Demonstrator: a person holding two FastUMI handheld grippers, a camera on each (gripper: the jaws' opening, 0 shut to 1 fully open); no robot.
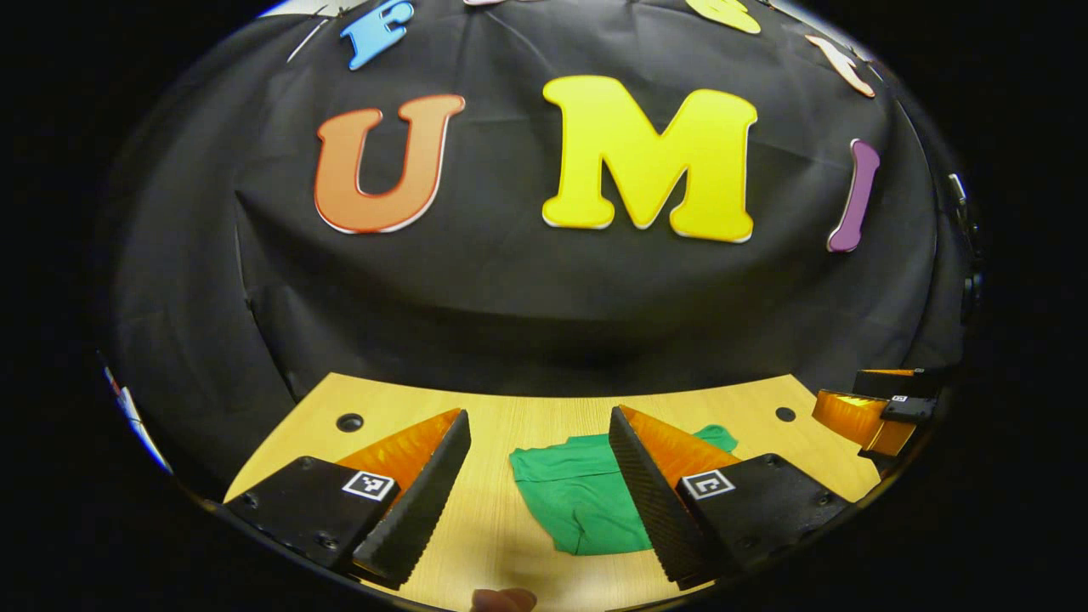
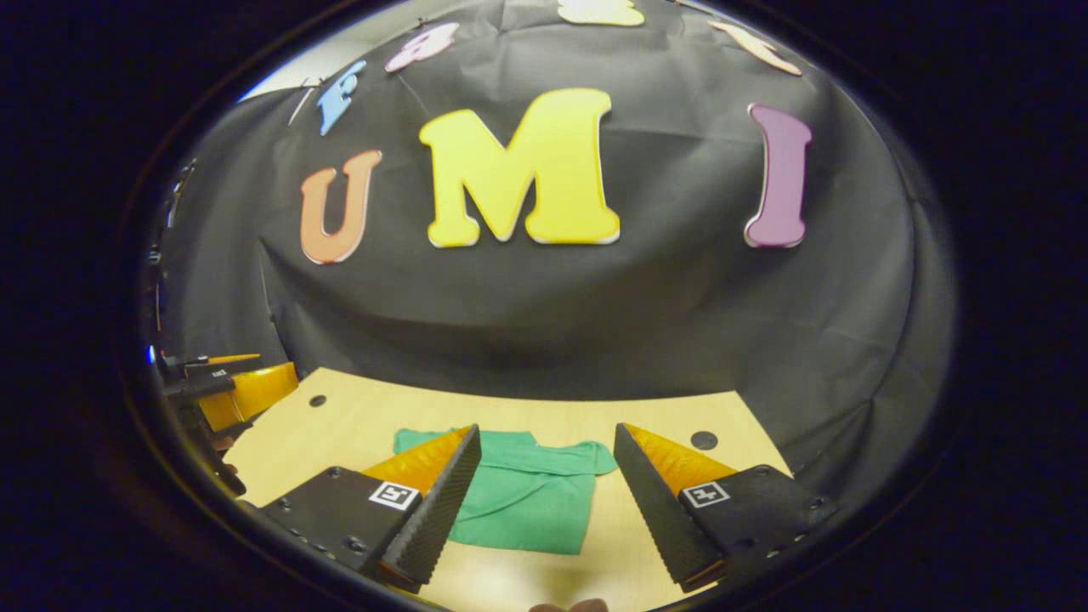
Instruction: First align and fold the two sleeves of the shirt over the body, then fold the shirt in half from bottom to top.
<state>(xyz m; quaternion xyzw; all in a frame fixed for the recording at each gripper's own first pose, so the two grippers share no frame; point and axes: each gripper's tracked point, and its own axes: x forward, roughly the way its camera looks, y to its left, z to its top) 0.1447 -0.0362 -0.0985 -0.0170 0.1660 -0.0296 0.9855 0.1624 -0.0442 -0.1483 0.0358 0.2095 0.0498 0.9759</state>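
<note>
Left gripper view: the black cloth wall (image 1: 527,297) takes up the upper and middle frame. Below it, the light wooden table (image 1: 527,416) runs across the lower third, with a dark round hole (image 1: 349,422) at lower left and another (image 1: 785,414) at lower right. The green shirt (image 1: 578,497) lies crumpled on the table at lower centre, its right part hidden behind the right-hand finger. The left gripper (image 1: 539,476) hangs above the table with its fingers spread wide and nothing between them. At the far right edge sits the right gripper (image 1: 875,416) (too cut off there to judge its opening). A fingertip (image 1: 503,599) peeks in at the bottom edge.

Right gripper view: the same wall and table (image 2: 646,416); the shirt (image 2: 527,497) lies at lower centre, a sleeve trailing toward the right, its left part behind the left-hand finger. The right gripper (image 2: 547,484) is wide open and grips nothing, poised above the shirt. The left gripper (image 2: 229,387) shows at the left edge, well apart from the shirt.
</note>
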